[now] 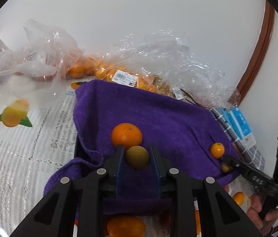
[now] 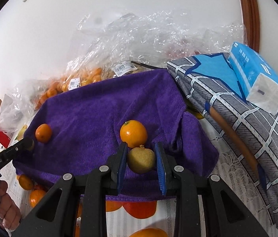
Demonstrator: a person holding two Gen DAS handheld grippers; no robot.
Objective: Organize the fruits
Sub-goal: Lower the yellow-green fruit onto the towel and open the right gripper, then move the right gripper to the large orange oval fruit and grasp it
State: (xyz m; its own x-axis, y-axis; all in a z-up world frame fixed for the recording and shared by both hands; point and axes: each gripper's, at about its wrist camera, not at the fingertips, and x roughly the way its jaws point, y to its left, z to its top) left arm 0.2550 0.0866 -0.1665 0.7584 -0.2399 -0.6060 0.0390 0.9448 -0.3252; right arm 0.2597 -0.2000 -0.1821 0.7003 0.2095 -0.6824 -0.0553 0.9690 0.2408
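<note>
**Two small fruits brought to a purple towel**

A purple towel (image 1: 158, 114) is spread over a raised surface on the worktop (image 1: 20, 158), which is covered with a lace-patterned cloth printed with fruit pictures.

The left hand-held gripper (image 1: 137, 158) is closed on a small greenish-brown round fruit (image 1: 137, 157), which is held between its blue pads just above the towel. Just beyond this fruit an orange (image 1: 126, 135) lies on the towel, touching or nearly touching it.

In the right wrist view, a small yellowish fruit (image 2: 141, 160) sits between the blue pads of the right hand-held gripper (image 2: 141, 161). The left pad is seen against the fruit; at the right pad a narrow gap seems to show, so a firm grip cannot be confirmed. A second orange (image 2: 133, 133) lies on the towel directly beyond it.

Behind the towel, clear plastic bags (image 1: 131, 67) holding many small oranges are piled against the white wall. To the right, a folded grey checked cloth (image 2: 237, 114) with a blue tissue pack (image 2: 257, 75) on top is seen. More oranges lie on the worktop below the towel's near edge.
</note>
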